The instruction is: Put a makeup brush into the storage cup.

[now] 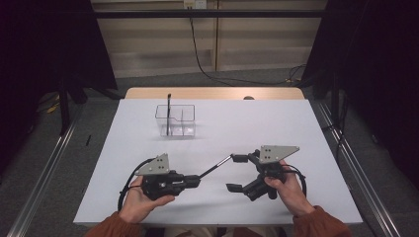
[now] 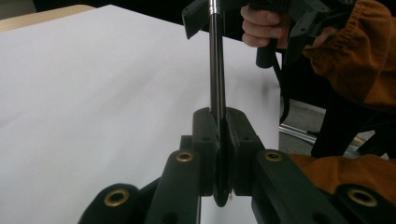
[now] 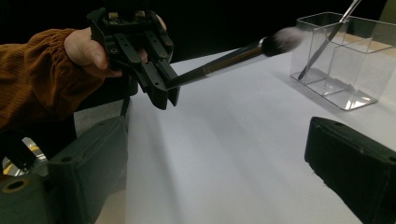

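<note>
left gripper: held level, near edge of table, jaws clamped on makeup brush handle
right gripper: tipped sideways, jaws spread wide, brush tip between
organizer: well beyond both

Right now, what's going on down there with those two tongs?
Left tongs shut on makeup brush, held off the table. Right tongs open, nothing in them. Clear box ahead holds one thin tool; path open.

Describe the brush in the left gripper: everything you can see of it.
The makeup brush has a slim, glossy dark handle, a metallic ferrule and a fluffy pale bristle head. The left gripper is shut on its handle end, holding it off the white table. Its bristle end points toward the open right gripper.
</note>
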`<state>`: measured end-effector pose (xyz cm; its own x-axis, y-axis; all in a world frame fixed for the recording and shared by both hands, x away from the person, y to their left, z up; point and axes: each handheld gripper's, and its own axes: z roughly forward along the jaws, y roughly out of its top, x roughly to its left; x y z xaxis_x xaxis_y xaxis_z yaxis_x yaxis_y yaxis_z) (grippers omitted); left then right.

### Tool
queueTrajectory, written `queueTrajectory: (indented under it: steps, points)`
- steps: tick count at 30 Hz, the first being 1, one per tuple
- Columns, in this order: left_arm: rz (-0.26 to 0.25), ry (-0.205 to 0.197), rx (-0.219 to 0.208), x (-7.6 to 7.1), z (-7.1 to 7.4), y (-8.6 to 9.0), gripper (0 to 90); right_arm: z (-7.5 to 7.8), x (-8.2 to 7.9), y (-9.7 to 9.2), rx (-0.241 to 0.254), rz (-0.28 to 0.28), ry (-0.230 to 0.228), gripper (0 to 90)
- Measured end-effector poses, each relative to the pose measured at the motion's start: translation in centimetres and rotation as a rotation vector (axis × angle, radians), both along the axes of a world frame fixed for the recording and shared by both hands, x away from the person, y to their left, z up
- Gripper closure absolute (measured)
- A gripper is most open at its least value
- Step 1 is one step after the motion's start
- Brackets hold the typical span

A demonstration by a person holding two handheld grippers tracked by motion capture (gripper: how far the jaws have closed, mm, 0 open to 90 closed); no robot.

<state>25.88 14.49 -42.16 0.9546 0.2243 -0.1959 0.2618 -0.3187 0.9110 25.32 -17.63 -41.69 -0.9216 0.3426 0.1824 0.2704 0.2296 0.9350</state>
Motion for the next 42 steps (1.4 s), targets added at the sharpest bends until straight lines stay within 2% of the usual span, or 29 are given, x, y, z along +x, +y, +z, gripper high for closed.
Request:
queueTrajectory:
  steps: [3,7,8,10,12,17,19,21,22,29,32,34,42]
  points:
    - [0.000,-0.011,-0.017,-0.1,-0.1,-0.2,83.9,0.0,0.0,0.3,0.002,0.001,-0.008,5.9]
    - [0.003,-0.020,-0.021,-0.2,-0.2,-0.3,83.9,0.0,0.2,0.4,0.030,0.012,0.017,5.3]
    - [-0.001,-0.020,-0.023,-0.2,-0.2,-0.4,83.9,0.1,0.2,0.4,0.047,0.027,0.018,3.7]
    - [0.002,-0.023,-0.025,-0.2,-0.3,-0.5,83.9,0.3,0.2,0.5,0.064,0.016,0.005,5.1]
    - [0.004,-0.024,-0.026,-0.2,-0.3,-0.5,83.9,0.5,0.2,0.6,0.088,0.005,0.022,2.8]
    - [0.004,-0.027,-0.031,-0.2,-0.4,-0.6,83.9,0.4,0.2,1.0,0.075,0.006,0.027,9.1]
    - [0.002,-0.027,-0.033,-0.3,-0.5,-0.7,83.9,0.4,0.2,1.0,0.077,0.014,0.024,16.4]
    - [0.001,-0.032,-0.029,-0.3,-0.5,-0.8,83.9,0.6,0.3,1.1,0.082,0.032,0.027,28.6]
    - [-0.001,-0.032,-0.030,-0.3,-0.5,-0.8,83.9,0.6,0.3,1.1,0.078,0.036,0.008,34.1]
    - [-0.005,-0.039,-0.030,-0.4,-0.5,-0.8,83.8,0.9,0.6,1.4,0.089,0.052,-0.002,53.7]
    - [-0.010,-0.040,-0.032,-0.4,-0.6,-0.9,83.8,0.9,0.8,1.3,0.096,0.058,0.011,66.2]
    - [-0.019,-0.040,-0.029,-0.4,-0.6,-0.9,83.8,0.8,0.9,1.2,0.104,0.057,0.017,70.6]
    - [-0.033,-0.052,-0.010,-0.5,-0.9,-1.2,83.8,0.9,1.0,0.9,0.132,0.055,0.052,73.8]
